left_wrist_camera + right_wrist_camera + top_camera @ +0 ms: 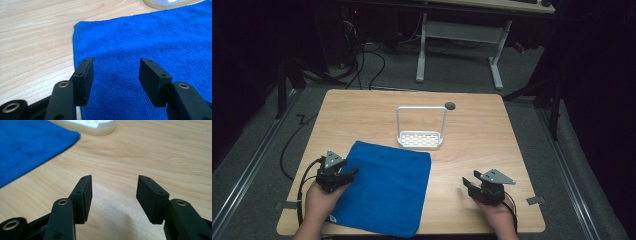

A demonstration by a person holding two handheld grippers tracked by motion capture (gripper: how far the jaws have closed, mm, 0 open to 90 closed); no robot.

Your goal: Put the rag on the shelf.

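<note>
1. First, locate the blue cloth [384, 192]. It lies flat and spread out on the wooden table [482, 135], toward your left and near the table's front edge. Its far edge lies just in front of the white rack [420, 131], whose wire handle stands upright.
2. Check the left gripper [346, 176]. It sits at the cloth's left edge, pointing in over the fabric. In the left gripper view the jaws stand wide apart above the cloth [150, 47], with nothing between the pads [85, 75].
3. Check the right gripper [468, 183]. It rests over bare wood, well apart from the cloth's right edge. In the right gripper view its jaws also stand wide apart and hold nothing; the cloth's corner [30, 147] and the rack's base [90, 126] lie ahead.
4. Expect the cloth to handle as light, soft and limp. The looped pile suggests terry or microfibre, so it should not slip between the pads, but it will sag and fold wherever it is unsupported.
5. Take hold at an edge or corner, not mid-panel. The pads must close on a raised hem or pinched fold, since flat fabric offers nothing to bite.
6. Use two grips on neighbouring corners if the cloth must stay spread; a single grip will likely let it hang in a bunch.
7. Keep lifts low near the rack, as a trailing hem could snag its handle.
</note>
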